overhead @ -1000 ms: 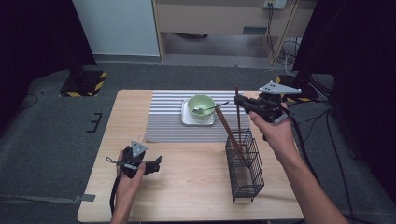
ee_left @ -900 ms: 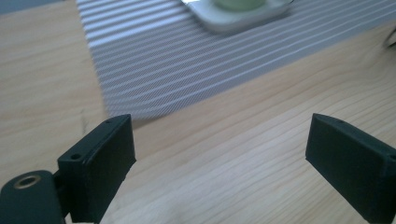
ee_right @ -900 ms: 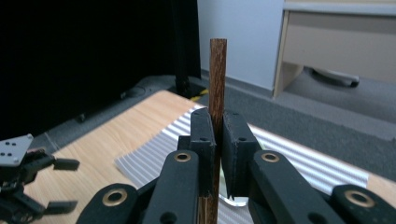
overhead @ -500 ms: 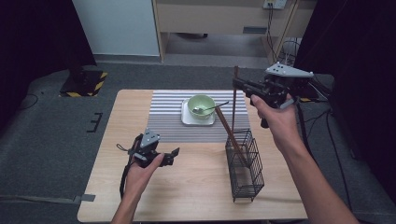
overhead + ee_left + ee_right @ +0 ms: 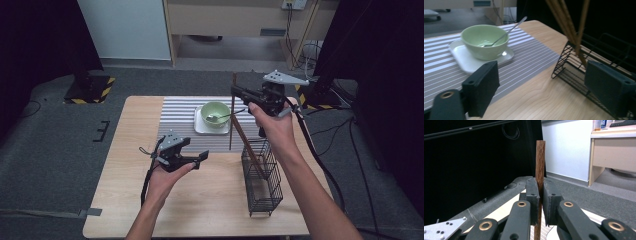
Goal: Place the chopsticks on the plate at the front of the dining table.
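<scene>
Here the chopstick hangs upright above the table's striped mat, clamped near its top between the right gripper jaws, clear of the wire basket at about four o'clock from it. This looks like the carrying step, one stick lifted out. The left gripper, at eight o'clock, holds nothing; its jaws, apart, have just been closing slightly. Next the stick likely needs lowering beside the green bowl.

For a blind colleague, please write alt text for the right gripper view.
The right tool is shut on an upright brown wooden stick, which rises above its two black jaws. Behind are a dark curtain, grey floor, a white wall and a pale wooden desk.
</scene>
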A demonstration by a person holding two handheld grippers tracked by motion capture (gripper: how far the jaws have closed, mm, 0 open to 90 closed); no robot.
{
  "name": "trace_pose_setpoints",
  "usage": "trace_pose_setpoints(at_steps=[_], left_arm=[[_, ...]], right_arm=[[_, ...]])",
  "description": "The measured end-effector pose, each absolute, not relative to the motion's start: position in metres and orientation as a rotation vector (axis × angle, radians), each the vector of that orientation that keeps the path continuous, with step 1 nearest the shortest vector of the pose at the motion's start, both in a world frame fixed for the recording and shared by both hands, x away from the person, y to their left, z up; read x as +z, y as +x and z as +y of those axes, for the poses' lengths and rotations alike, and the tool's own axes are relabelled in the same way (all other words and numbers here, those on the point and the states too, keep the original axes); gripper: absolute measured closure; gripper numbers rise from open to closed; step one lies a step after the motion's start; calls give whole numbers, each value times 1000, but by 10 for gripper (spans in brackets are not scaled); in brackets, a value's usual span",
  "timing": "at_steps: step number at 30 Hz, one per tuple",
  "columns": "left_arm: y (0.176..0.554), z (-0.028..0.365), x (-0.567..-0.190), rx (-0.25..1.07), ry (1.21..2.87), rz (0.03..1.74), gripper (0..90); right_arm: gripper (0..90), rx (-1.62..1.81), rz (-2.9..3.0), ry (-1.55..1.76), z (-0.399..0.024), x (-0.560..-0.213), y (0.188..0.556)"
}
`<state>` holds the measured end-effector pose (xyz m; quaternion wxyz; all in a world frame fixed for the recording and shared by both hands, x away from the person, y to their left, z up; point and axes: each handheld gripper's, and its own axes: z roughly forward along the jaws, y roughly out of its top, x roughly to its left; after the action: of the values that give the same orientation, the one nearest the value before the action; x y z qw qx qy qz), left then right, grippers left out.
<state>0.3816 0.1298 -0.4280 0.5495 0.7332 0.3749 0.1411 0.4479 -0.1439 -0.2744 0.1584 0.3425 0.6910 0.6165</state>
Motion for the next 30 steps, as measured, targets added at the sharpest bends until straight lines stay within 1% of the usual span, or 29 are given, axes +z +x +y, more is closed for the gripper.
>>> trace_pose_setpoints(at_steps=[2,6,12,13,16,18,19,30], left_arm=[[381,125,-428,326,1731,873,160],[381,116,-429,301,1733,827,264],[381,108,-432,288,1733,799,456],[382,104,-432,265,1721,787,493],[385,99,-433,249,1732,782,548],[386,97,-435,241,1743,781,560],[387,95,-436,229,1743,777,601],[388,88,-440,191,1702,768,772]], right_arm=[[842,1760,1979,986,-141,-277,448],[842,1775,1974,1000,-134,-281,448],[842,1791,1975,1016,-127,-285,446],[842,1793,1978,1020,-124,-287,444],[842,1800,1981,1023,-122,-288,443],[842,1805,1978,1024,-121,-288,442],[842,1817,1972,1029,-120,-287,441],[842,1837,1976,1033,-121,-286,438]])
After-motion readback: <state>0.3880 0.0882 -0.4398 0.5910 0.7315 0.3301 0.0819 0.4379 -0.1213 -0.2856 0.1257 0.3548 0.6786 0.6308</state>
